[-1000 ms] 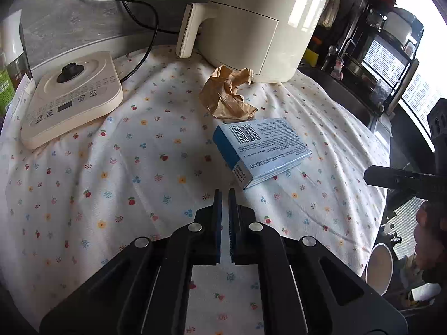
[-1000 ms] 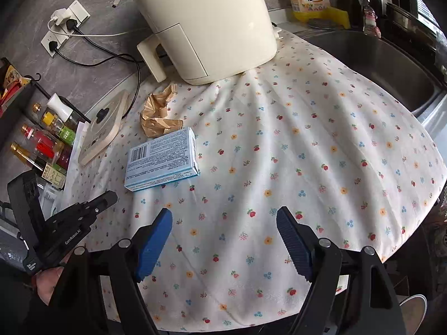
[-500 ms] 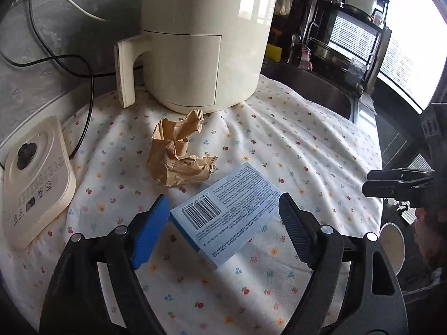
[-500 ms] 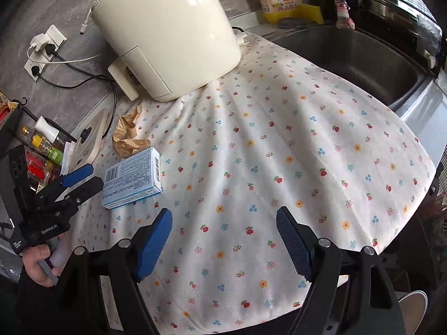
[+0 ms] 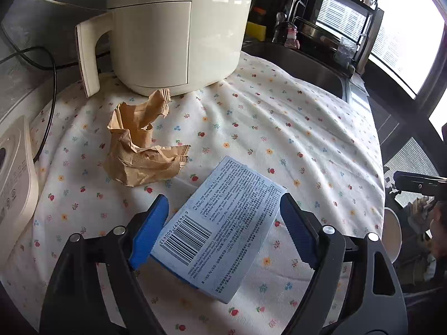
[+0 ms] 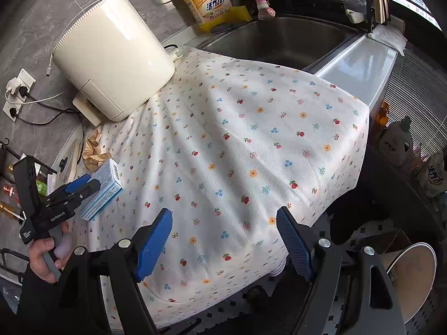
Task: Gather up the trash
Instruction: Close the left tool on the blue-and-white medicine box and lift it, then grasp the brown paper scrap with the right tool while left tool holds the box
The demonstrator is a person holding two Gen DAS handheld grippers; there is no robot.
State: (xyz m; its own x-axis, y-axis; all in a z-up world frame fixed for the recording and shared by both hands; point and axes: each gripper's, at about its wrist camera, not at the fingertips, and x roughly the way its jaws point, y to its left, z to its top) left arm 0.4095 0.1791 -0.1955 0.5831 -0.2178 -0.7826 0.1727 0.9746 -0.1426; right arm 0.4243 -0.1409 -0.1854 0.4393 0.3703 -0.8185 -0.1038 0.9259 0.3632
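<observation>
A light blue cardboard box (image 5: 223,229) with a barcode lies flat on the flowered cloth (image 5: 293,139). My left gripper (image 5: 223,236) is open, its blue pads on either side of the box, not closed on it. A crumpled brown paper bag (image 5: 139,148) lies just beyond the box, in front of the cream air fryer (image 5: 173,28). In the right wrist view the box (image 6: 104,189), the brown paper (image 6: 93,152) and the left gripper (image 6: 74,188) show at the left. My right gripper (image 6: 223,240) is open and empty above the cloth's front edge.
A steel sink (image 6: 279,39) lies behind the cloth, with a yellow detergent bottle (image 6: 209,0) at its back. A white appliance base (image 5: 14,173) and black cord (image 5: 50,78) sit at the left. A round bin (image 6: 410,276) stands below the counter at the right. Sauce bottles (image 6: 8,189) stand far left.
My left gripper has opened from shut and moved forward until the blue box sits between its pads. My right gripper has drawn back to the right, staying open.
</observation>
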